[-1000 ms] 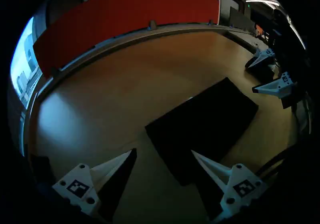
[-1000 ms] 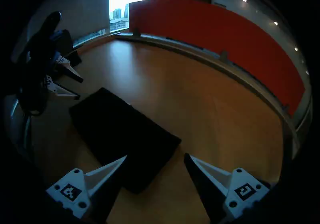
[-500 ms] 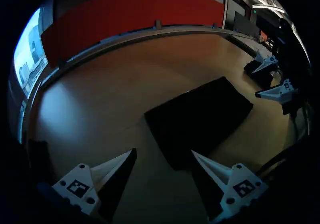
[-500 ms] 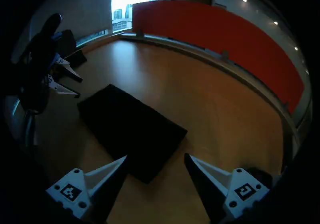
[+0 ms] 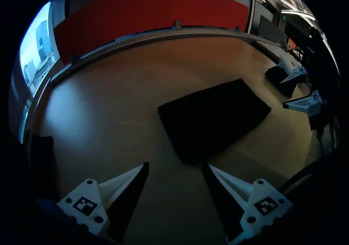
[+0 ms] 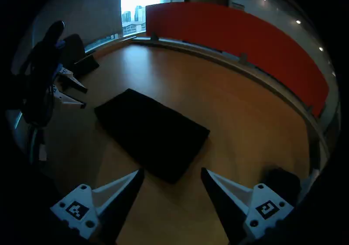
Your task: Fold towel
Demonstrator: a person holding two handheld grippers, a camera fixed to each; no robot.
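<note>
A dark towel (image 5: pixel 213 118) lies flat as a folded rectangle on the wooden table (image 5: pixel 109 109). In the left gripper view my left gripper (image 5: pixel 174 168) is open, just short of the towel's near corner, with nothing between its fingers. The right gripper (image 5: pixel 301 90) shows farther off at the right edge, open, beyond the towel's far end. In the right gripper view the towel (image 6: pixel 152 131) lies ahead of my open right gripper (image 6: pixel 172 173), whose fingers stop just before its near edge. The left gripper (image 6: pixel 72 90) appears at the left, past the towel.
A red partition (image 5: pixel 148 13) runs along the table's far edge (image 5: pixel 144 37), with a bright window (image 6: pixel 141 7) beyond. A person's dark sleeve (image 6: pixel 41 83) holds the far gripper. A dark object (image 6: pixel 283 181) sits near the right edge in the right gripper view.
Both grippers have drawn back from the towel: their fingertips overlapped its near edges a second ago and now sit just short of it. The towel stays flat.
</note>
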